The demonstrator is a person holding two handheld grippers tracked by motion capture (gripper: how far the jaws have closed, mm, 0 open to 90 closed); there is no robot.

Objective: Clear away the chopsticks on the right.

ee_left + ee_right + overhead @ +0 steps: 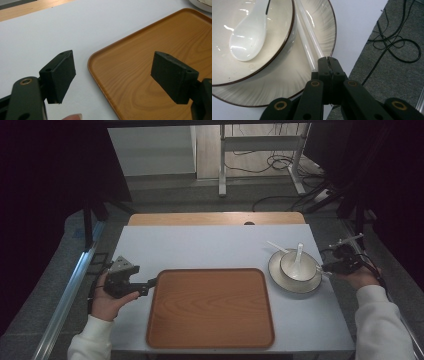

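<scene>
A brown wooden tray [210, 307] lies at the table's front centre. My left gripper [148, 284] is held level at the tray's left edge and is open; in the left gripper view [113, 58] its jaws stand wide on either side of the tray's rim [93, 71], with nothing between them. At the right a cream bowl [298, 266] sits on a matching plate [295, 282], with a white spoon [247, 37] inside and white chopsticks [310, 32] lying across the plate. My right gripper [327, 59] is shut, its tips meeting at the near ends of the chopsticks by the plate's rim.
The white table top [210, 247] ends close to the plate on the right, with grey floor and loose cables [397, 47] beyond. A wooden strip [215, 218] runs along the far edge. A person's sleeves enter at both lower corners.
</scene>
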